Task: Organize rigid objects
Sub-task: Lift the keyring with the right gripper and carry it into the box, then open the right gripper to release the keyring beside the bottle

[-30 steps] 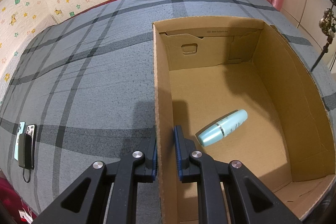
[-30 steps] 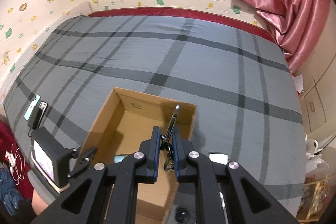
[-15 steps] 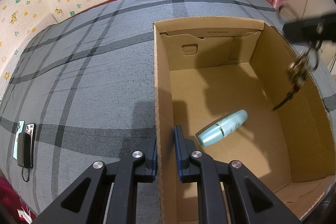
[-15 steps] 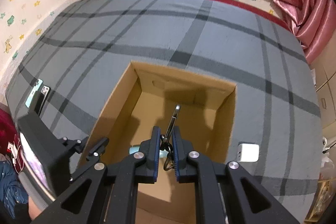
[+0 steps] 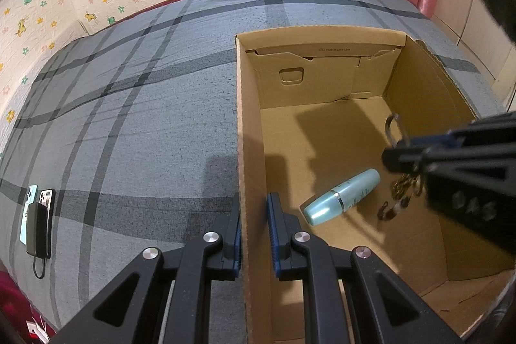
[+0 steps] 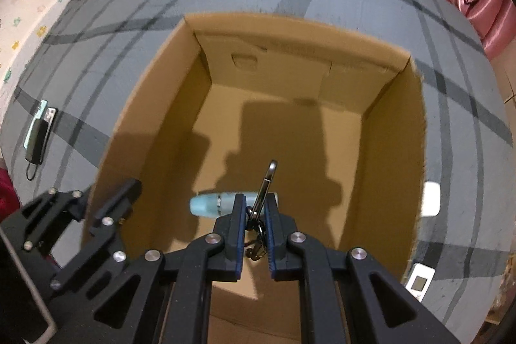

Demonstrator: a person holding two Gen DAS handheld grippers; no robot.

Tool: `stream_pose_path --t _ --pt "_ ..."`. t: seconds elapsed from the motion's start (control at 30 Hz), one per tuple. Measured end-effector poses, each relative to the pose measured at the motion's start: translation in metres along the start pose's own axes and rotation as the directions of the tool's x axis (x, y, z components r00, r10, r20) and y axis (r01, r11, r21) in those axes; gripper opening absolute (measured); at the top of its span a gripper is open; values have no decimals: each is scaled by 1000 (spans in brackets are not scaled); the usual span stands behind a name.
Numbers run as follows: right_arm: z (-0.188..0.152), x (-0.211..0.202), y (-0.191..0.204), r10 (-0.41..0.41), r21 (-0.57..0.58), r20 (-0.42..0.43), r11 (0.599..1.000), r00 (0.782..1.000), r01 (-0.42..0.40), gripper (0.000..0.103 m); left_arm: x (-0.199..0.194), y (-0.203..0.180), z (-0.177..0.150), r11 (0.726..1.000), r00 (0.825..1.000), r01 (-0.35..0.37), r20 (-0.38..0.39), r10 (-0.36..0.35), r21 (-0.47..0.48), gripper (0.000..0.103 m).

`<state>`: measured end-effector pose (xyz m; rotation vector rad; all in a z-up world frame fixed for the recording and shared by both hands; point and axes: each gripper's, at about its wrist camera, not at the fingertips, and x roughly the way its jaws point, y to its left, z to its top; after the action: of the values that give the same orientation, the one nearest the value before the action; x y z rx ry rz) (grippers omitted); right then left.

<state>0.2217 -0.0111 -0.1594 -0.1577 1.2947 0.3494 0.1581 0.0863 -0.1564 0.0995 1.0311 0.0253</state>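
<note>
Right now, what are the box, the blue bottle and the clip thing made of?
Box: brown corrugated cardboard, matte, with folded flaps and a torn rim. Bottle: probably plastic, pearly teal sheen with a silvery band. Clip in the right gripper: looks like metal, a shiny grey snap hook.

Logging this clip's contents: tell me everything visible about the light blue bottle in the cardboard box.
The bottle is a slim, pale teal cylinder with a glossy, plastic-looking surface, a thin silver band about a third of the way along from its nearer end and faint, unreadable print on the longer part. It lies on its side on the floor of the cardboard box, angled diagonally near the left wall. Nothing grips it; the keyring held by the right hand-held gripper hangs close beside it.
</note>
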Motion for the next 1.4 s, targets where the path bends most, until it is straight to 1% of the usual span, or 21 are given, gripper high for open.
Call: stream_pose_path --t 0.23,0.37,0.5,0.73,0.87,1.03,1.1,1.27,1.4 --pt "-4 26 0 8 -2 -88 1000 996 -8 10 0 0 0 1000 1000 -1 0 1 1 14" --pt "-6 36 1 14 -2 -116 1000 993 -14 10 0 0 0 1000 1000 -3 -1 3 3 14" --pt "-7 41 0 12 1 -127 1000 992 -12 10 0 0 0 1000 1000 -7 0 7 4 14" --pt "-4 42 3 11 -9 -119 1000 993 -12 11 -1 -2 0 1000 1000 -9 -1 9 6 14" --pt "-6 38 2 15 -4 -108 1000 994 -16 13 -1 -2 0 1000 1000 -9 -2 9 5 14" --pt "-8 27 1 21 -8 -86 1000 996 -22 27 -1 -2 0 1000 1000 -10 -2 10 6 14" --pt "-8 23 0 24 -10 -78 1000 997 -25 31 -1 -2 0 1000 1000 -9 -2 9 5 14" --pt "-10 10 1 18 -23 -46 1000 999 -19 31 0 -2 1 1000 1000 -14 -3 14 6 15" --pt "-10 0 0 12 -26 -26 1000 1000 -13 37 0 -3 1 1000 1000 -16 -4 16 7 15"
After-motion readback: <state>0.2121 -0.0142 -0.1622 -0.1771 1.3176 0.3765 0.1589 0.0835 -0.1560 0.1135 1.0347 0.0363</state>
